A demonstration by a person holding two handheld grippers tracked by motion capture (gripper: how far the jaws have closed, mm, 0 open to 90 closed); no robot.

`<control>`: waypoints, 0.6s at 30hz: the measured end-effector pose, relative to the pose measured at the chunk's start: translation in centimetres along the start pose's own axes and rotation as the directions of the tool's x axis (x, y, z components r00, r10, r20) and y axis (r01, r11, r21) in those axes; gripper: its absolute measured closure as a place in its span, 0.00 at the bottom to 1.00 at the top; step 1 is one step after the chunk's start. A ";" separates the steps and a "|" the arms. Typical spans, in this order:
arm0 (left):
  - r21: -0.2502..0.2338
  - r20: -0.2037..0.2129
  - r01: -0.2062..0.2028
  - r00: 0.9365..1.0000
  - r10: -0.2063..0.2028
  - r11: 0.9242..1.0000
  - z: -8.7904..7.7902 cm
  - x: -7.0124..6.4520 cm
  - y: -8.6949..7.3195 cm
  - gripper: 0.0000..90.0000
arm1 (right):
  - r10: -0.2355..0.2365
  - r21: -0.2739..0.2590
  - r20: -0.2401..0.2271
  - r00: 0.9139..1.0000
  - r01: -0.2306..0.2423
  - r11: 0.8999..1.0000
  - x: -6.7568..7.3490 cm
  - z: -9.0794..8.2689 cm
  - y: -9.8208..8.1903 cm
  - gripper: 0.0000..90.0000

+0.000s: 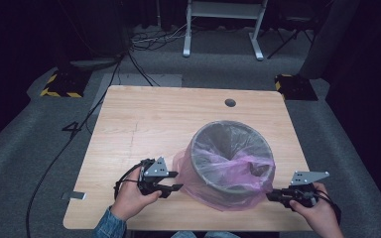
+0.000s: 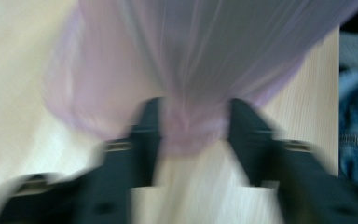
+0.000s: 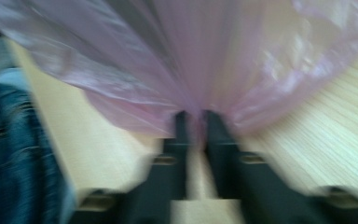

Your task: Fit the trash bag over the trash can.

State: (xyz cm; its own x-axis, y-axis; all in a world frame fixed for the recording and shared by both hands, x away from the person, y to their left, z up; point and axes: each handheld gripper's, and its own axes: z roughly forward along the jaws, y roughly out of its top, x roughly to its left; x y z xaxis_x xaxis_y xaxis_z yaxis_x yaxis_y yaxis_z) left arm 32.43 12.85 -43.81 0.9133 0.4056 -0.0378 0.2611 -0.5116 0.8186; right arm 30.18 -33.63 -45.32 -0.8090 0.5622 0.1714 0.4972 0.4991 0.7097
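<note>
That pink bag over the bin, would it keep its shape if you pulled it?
Probably not: the pink bag drapes in loose folds down the bin, so it looks floppy. It seems thin and light, since the bin shows through it. Pinched in the right tool, it gathers into pleats.

A grey waste bin (image 1: 230, 158) lined with a pink plastic bag (image 1: 213, 173) stands on the wooden tabletop (image 1: 149, 124), toward its near right corner, the bag draped over the rim and down the outside. The left gripper (image 1: 173, 187) reaches the bag's left side near the front edge. The right gripper (image 1: 273, 196) meets the bag's right side by the near right corner.
</note>
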 end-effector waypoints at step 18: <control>0.018 0.018 0.042 0.999 -0.042 0.999 2.8 1.3 1.5 1.00 | -0.028 -0.087 0.056 0.998 0.033 0.996 -1.7 2.0 4.0 1.00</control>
State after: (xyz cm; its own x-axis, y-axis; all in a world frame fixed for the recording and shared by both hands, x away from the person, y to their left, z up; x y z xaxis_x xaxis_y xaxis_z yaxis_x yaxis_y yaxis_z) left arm 34.91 10.53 -44.20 0.9070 0.4129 -0.0831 0.3050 -0.5077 0.8058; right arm 34.17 -31.23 -44.10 -0.8040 0.5838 0.1128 0.4408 0.4580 0.7720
